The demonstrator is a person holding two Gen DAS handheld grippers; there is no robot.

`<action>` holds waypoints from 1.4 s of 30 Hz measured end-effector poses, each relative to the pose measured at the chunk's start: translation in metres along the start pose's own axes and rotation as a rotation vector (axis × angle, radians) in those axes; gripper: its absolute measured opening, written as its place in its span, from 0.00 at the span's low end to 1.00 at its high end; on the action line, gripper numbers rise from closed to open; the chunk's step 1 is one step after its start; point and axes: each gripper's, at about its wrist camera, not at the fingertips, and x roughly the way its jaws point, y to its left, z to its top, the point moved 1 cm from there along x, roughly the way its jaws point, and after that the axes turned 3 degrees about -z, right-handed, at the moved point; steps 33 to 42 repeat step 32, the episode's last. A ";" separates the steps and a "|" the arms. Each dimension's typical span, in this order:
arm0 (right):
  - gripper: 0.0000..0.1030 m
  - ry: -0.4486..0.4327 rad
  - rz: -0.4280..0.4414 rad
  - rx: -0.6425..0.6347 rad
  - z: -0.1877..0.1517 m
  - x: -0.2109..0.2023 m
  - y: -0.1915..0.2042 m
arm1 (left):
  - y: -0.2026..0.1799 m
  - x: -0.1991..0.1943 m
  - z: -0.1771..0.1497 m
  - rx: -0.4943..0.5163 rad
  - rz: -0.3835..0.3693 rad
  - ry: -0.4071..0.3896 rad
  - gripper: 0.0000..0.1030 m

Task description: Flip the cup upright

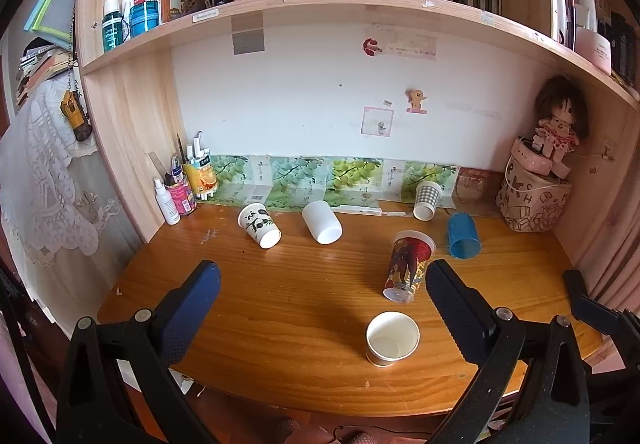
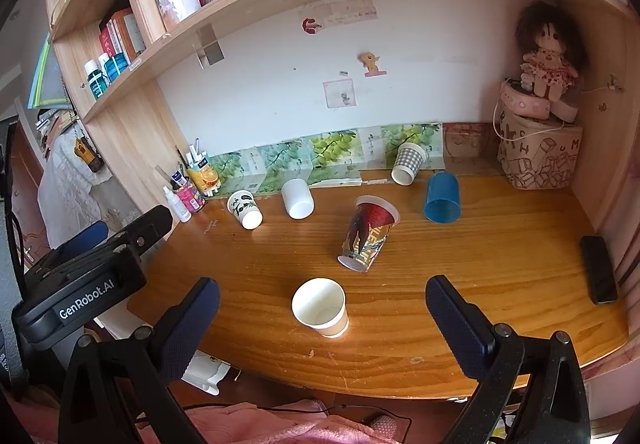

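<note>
Cups lie tipped across the bench (image 2: 500, 264): panda cup (image 1: 259, 225), white cup (image 1: 321, 221), printed cup (image 1: 408, 266) mid-bench with its long axis running near-to-far, rim far; checked and blue cups beyond. One paper cup (image 2: 319, 307) stands upright. Left gripper (image 1: 322, 308) and right gripper (image 2: 322, 314) hover near, jaws spread, empty; right is nearer.

Bright daylight, soft shadows, sharp centre, heavy fisheye edge distortion.
</note>
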 end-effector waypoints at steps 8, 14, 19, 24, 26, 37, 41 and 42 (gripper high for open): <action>1.00 0.003 -0.005 -0.001 0.001 0.001 -0.003 | -0.003 0.000 -0.001 0.002 -0.001 -0.002 0.99; 1.00 0.004 0.000 -0.001 0.001 0.002 -0.003 | -0.007 0.000 0.002 0.002 0.004 -0.007 0.99; 1.00 0.011 0.011 -0.005 0.003 0.006 -0.002 | -0.006 0.000 0.003 0.002 0.007 -0.007 0.99; 1.00 0.014 0.017 -0.006 0.005 0.009 -0.003 | -0.005 0.001 0.004 0.000 0.010 -0.006 0.99; 1.00 0.016 0.019 -0.006 0.005 0.010 -0.002 | -0.005 0.002 0.004 0.001 0.010 -0.006 0.99; 1.00 0.022 0.024 -0.008 0.007 0.014 -0.001 | -0.003 0.004 0.006 -0.005 0.010 -0.007 0.99; 1.00 0.022 0.024 -0.008 0.007 0.014 -0.001 | -0.003 0.004 0.006 -0.005 0.010 -0.007 0.99; 1.00 0.022 0.024 -0.008 0.007 0.014 -0.001 | -0.003 0.004 0.006 -0.005 0.010 -0.007 0.99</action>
